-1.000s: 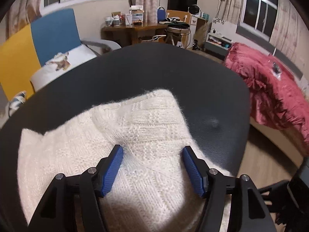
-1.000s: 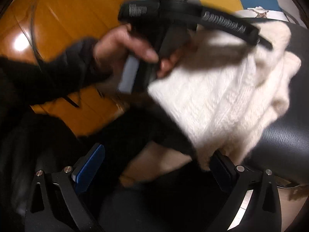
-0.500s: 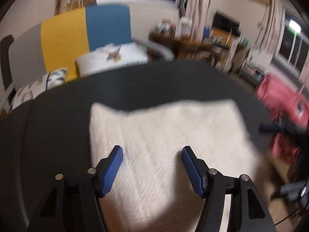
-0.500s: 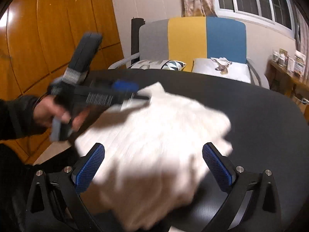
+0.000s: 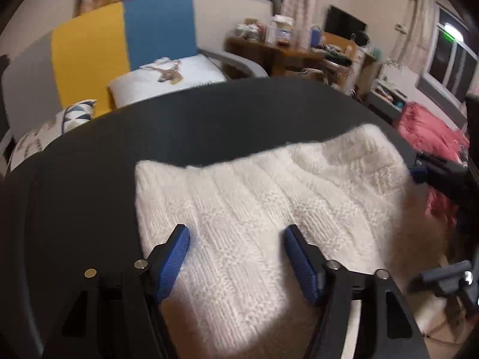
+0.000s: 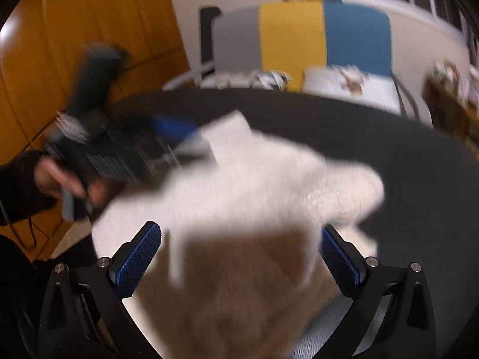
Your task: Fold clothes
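Sweater (image 5: 269, 209) flat on table (image 5: 89, 179), btwn open left gripper (image 5: 236, 257) fingers.

The left wrist camera sits low and close over the dark tabletop (image 5: 89, 197), looking out between its own fingers (image 5: 175, 254) across the white knit sweater (image 5: 254, 209) toward the far colour-block sofa (image 5: 125, 39) and the desk at right. The right wrist camera looks from the near right edge, equally close and blurred. Both share sweater (image 6: 239, 185), tabletop (image 6: 419, 179) and sofa (image 6: 299, 36).
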Demonstrator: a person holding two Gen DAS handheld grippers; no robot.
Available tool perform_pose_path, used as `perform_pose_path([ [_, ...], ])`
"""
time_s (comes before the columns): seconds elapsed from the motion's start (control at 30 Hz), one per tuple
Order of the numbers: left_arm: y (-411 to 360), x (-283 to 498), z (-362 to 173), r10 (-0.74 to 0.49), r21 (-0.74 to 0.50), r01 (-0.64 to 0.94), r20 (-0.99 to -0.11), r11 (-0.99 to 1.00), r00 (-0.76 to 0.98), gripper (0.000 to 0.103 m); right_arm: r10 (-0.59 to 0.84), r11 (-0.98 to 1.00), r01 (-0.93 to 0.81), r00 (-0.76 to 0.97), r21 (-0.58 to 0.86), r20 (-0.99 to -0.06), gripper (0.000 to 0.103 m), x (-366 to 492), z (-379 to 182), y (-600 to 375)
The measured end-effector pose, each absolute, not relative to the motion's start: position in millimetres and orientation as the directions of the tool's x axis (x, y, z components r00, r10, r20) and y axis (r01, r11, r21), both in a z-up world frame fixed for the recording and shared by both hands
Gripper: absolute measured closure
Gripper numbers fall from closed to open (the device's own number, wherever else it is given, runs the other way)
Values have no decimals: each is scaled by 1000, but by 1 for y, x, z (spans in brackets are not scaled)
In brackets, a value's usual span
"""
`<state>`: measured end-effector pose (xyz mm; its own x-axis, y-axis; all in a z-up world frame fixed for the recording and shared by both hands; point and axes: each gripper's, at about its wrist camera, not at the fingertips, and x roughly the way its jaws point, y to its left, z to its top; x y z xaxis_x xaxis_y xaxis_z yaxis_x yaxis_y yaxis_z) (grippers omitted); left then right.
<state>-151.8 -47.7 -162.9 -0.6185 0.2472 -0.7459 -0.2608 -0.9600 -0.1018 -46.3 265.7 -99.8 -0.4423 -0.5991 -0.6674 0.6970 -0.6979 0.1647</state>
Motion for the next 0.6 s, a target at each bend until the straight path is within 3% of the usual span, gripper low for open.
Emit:
perform_pose_path([
  [0.13,-61,-148,-157,322,-198,-264,-731,-944,-601,33,-516,-734,646,-329,210,-790,0,-89,-141,249],
  [0.2,-67,-143,-155,325,-198,-268,-727,-943,-605,33,-576,-739,597,-319,312,-753,0,-88,-142,272],
  [0.3,-65,-123,-148,356,-169,-334,-671,-927,-650,36,-524,-796,503,-294,338,-799,0,-74,-148,298],
  [0.5,-51,-111,-141,416,-169,-404,-619,-899,-667,36,-540,-764,575,-324,292,-777,0,-75,-118,284],
  [0.6,-58,-104,-141,439,-250,-364,-593,-897,-675,36,-560,-721,640,-312,266,-767,0,-88,-107,264],
])
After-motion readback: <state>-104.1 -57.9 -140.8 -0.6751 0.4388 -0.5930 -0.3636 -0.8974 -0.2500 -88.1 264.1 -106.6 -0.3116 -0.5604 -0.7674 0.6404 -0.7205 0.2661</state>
